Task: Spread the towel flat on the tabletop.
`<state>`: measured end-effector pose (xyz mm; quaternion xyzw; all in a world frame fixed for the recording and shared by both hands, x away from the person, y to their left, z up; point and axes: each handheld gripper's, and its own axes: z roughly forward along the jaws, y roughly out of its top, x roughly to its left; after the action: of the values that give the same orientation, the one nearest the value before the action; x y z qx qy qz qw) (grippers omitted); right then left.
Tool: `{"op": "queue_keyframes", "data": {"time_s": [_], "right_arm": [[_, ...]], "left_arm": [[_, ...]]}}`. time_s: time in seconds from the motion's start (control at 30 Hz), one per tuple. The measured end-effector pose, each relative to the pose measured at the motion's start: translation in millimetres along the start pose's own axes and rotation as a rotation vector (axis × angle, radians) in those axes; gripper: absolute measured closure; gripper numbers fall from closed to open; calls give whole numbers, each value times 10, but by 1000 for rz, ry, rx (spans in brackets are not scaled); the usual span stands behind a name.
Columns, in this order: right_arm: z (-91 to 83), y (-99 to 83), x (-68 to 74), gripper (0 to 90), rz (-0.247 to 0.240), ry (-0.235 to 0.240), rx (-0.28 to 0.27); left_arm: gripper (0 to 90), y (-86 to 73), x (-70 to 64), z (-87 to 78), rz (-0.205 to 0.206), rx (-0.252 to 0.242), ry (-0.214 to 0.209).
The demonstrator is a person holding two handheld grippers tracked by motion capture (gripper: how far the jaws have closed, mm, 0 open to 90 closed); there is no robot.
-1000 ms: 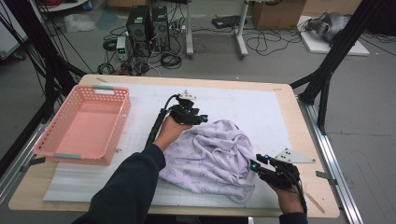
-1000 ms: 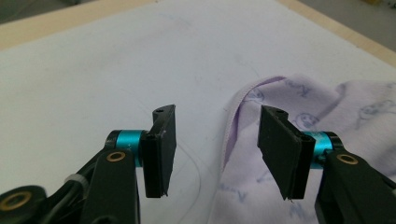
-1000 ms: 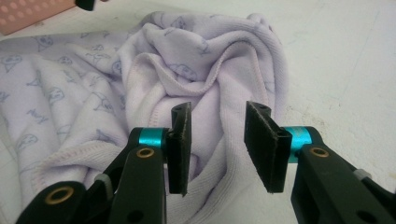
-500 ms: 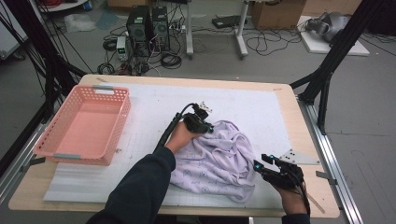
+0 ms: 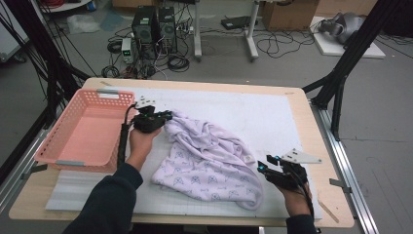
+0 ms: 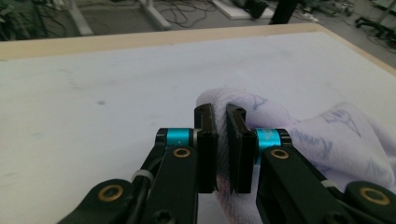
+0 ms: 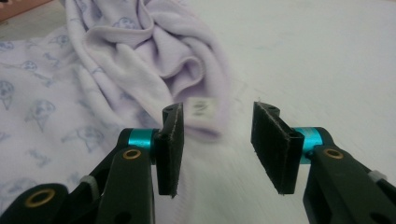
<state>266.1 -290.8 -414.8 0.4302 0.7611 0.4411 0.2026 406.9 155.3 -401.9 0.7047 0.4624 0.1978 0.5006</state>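
- Two grippers work a lilac garment (image 5: 209, 161) on a white mat (image 5: 272, 112) covering the table (image 5: 311, 214); the cloth lies crumpled mid-mat, between the hands.
- Garment: its long axis runs diagonally, from the far-left corner beside the basket (image 5: 83, 131) toward the near-right edge of the mat. The far end narrows to a pulled point; the near end spreads wide and bunches into folds. A small white label (image 7: 204, 107) sits at a fold on its right edge.
- Basket: pink, at the left of the table, nothing in it, apart from the cloth.
- Left gripper (image 5: 165, 117): jaws clenched on a fold at the garment's far-left tip, fabric pinched between the pads (image 6: 208, 140).
- Right gripper (image 5: 265, 165): jaws released and spread wide, just beside the garment's right edge near the label, nothing between them.
- Progress, as judged: early. One corner is gripped and drawn out; the second grip, the flattening and any folding or move to the basket appear left to do.
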Motion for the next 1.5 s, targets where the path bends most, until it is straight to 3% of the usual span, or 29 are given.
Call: {"op": "queue_keyframes", "data": {"time_s": [0.2, 0.23, 0.3, 0.37, 0.4, 0.47, 0.5, 0.53, 0.57, 0.63, 0.67, 0.7, 0.77, 0.83, 0.87, 0.9, 0.97, 1.1, 1.23, 1.4, 1.43, 1.5], "right_arm": [[589, 309, 236, 536, -65, 60, 70], [682, 337, 268, 535, -85, 41, 98], [828, 376, 276, 531, -153, -85, 153], [898, 404, 161, 514, -132, -177, 162], [934, 409, 82, 488, -111, -183, 175], [1046, 396, -55, 479, -74, -110, 236], [1084, 396, -84, 537, -69, -79, 253], [1094, 422, -105, 672, -81, -43, 258], [1108, 459, -114, 789, -122, -8, 274], [1145, 544, -119, 843, -202, -42, 293], [1165, 590, -156, 846, -214, -79, 278], [1174, 634, -212, 847, -191, -122, 251], [1178, 731, -367, 846, -109, -238, 157], [1175, 788, -458, 843, -53, -324, 84], [1185, 813, -483, 830, -22, -353, 67], [1212, 836, -500, 777, 9, -352, 59], [1241, 861, -478, 661, 24, -338, 70], [1153, 884, -309, 600, -11, -286, 33], [1098, 876, -53, 578, -57, -151, 13], [1257, 849, 305, 519, -37, 117, 21], [1306, 841, 365, 529, -20, 148, 32], [1399, 815, 469, 600, -57, 119, 93]], "left_arm": [[834, -102, -6, -167, 21, 11, -6], [834, -118, -13, -187, 25, 11, -11], [834, -143, -12, -226, 28, 9, -18], [833, -161, 1, -256, 21, 15, -25], [833, -165, 2, -266, 26, 20, -29], [833, -164, -9, -283, 32, 21, -38], [833, -162, -18, -289, 32, 16, -43], [833, -163, -27, -297, 30, 10, -49], [833, -168, -37, -300, 29, 6, -53], [833, -191, -51, -307, 30, 15, -57], [833, -211, -56, -312, 23, 16, -61], [833, -232, -58, -322, 21, 20, -63], [833, -284, -73, -329, 13, 28, -69], [833, -343, -107, -307, 8, 49, -88], [833, -375, -142, -284, 18, 62, -91], [833, -391, -159, -272, 27, 68, -90], [833, -427, -165, -256, 30, 81, -94], [831, -484, -109, -271, -1, 77, -92], [831, -484, -115, -289, 7, 78, -96], [831, -480, -134, -297, 10, 74, -96], [831, -480, -140, -304, 9, 74, -98], [831, -473, -154, -323, 11, 68, -104]]}}
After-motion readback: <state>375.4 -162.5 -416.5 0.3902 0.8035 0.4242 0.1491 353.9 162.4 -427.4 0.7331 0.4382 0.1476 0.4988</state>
